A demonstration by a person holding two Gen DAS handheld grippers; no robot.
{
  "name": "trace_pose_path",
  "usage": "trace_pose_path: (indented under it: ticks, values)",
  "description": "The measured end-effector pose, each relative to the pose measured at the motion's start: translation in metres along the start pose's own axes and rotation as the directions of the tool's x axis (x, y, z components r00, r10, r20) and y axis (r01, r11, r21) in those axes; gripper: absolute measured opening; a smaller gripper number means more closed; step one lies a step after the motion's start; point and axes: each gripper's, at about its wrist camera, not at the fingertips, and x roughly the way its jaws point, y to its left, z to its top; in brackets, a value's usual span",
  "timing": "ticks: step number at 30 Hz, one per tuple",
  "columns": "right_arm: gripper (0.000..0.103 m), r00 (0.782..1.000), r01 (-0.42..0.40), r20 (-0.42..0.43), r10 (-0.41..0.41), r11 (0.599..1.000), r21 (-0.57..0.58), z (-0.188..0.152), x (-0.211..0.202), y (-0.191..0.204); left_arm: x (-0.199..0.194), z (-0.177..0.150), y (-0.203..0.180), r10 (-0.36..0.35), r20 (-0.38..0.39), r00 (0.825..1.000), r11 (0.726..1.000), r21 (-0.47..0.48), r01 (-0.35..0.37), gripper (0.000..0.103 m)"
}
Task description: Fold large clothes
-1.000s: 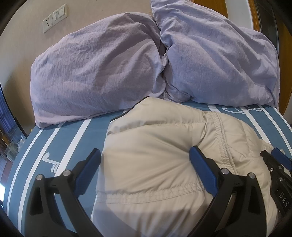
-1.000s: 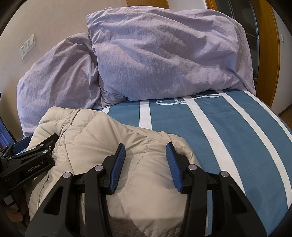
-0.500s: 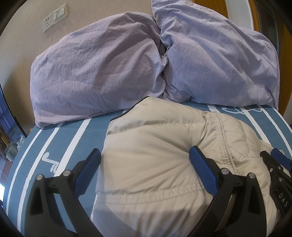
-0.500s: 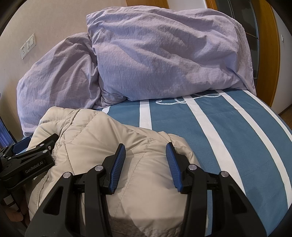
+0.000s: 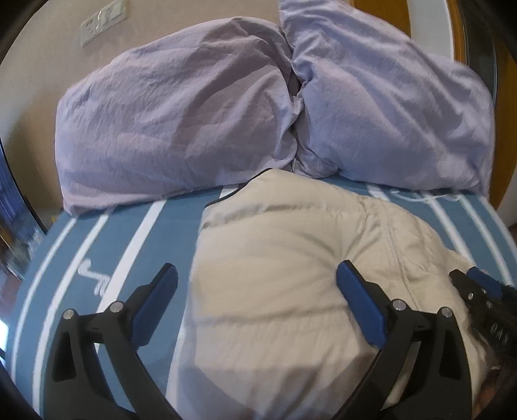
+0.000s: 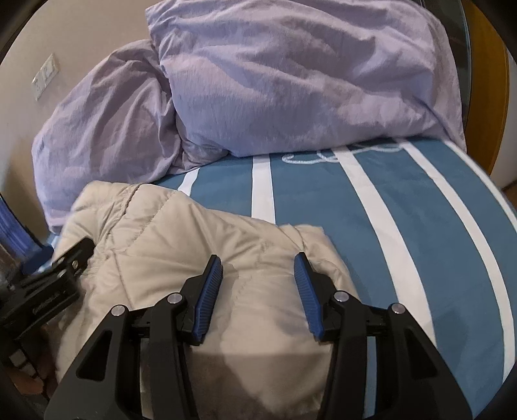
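Since half a second ago your right gripper has lifted and tipped a little, so the pillows sit lower in its view and its fingers have spread slightly wider; your left gripper has shifted slightly and its picture is now blurred by motion. From the left wrist, your left gripper stands wide open, its blue-padded fingers straddling the beige puffer jacket, the left finger over the bare striped bedsheet and the right finger over the jacket's quilted top; whether the pads press the fabric cannot be told. The jacket lies bunched on the bed, its far edge reaching up to the two lilac pillows that lean against the wall. A wall socket plate shows above the pillows. The other gripper pokes in at the right edge, and the lettering on it is too smeared to read. From the right wrist, your right gripper is moderately open and holds nothing, both ribbed blue fingers poised over the jacket's near right corner, just beside the blue and white sheet. Your left gripper's black body rests against the jacket at the left, its printed label blurred past reading.
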Motion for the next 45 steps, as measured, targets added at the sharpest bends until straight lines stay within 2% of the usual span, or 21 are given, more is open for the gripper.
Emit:
trace_pose_path:
  ticks: [2,4,8,11,13,16,20,26,30,39,43,45]
  values:
    - [0.075,0.999,-0.038,0.019,0.038,0.999,0.030,0.000,-0.021,-0.010,-0.014,-0.003,0.018,-0.057,-0.008,0.998,0.997,-0.046,0.057,0.099]
    - [0.089,0.999,-0.037,0.019,0.036,0.998,0.043,0.000,-0.033,-0.018,-0.023,-0.004,0.036,-0.086,-0.027,0.996,0.993,-0.081,0.084,0.099]
    - [0.093,0.991,-0.116,-0.048,0.122,0.988,0.103,-0.006,-0.038,-0.039,-0.034,-0.008,0.069,-0.156,-0.071,0.985,0.979,-0.145,0.144,0.099]
    - [0.095,0.974,-0.179,-0.103,0.200,0.966,0.186,-0.014,-0.030,-0.056,-0.035,-0.014,0.085,-0.198,-0.093,0.976,0.967,-0.182,0.179,0.099]
    - [0.101,0.953,-0.237,-0.125,0.277,0.935,0.262,-0.020,-0.024,-0.065,-0.033,-0.018,0.093,-0.239,-0.113,0.964,0.954,-0.212,0.212,0.099]
    - [0.102,0.915,-0.300,-0.155,0.372,0.886,0.354,-0.028,-0.013,-0.074,-0.025,-0.023,0.097,-0.304,-0.142,0.942,0.932,-0.249,0.263,0.099]
    - [0.102,0.889,-0.339,-0.162,0.429,0.852,0.400,-0.033,-0.005,-0.078,-0.016,-0.030,0.098,-0.370,-0.157,0.916,0.903,-0.291,0.315,0.099]
    - [0.102,0.849,-0.377,-0.185,0.496,0.811,0.447,-0.038,0.009,-0.078,-0.001,-0.034,0.101,-0.481,-0.160,0.862,0.836,-0.380,0.396,0.099]
    - [0.102,0.837,-0.393,-0.188,0.514,0.804,0.447,-0.038,0.014,-0.078,0.010,-0.036,0.103,-0.532,-0.155,0.833,0.797,-0.423,0.431,0.101]
    - [0.102,0.818,-0.421,-0.199,0.540,0.797,0.434,-0.036,0.022,-0.075,0.038,-0.044,0.103,-0.663,-0.119,0.739,0.665,-0.548,0.507,0.101]
    - [0.102,0.812,-0.448,-0.185,0.554,0.794,0.412,-0.032,0.025,-0.068,0.040,-0.047,0.105,-0.679,-0.104,0.727,0.645,-0.558,0.522,0.099]
    - [0.095,0.805,-0.471,-0.167,0.569,0.784,0.404,-0.030,0.024,-0.066,0.039,-0.047,0.106,-0.684,-0.093,0.723,0.635,-0.564,0.528,0.094]
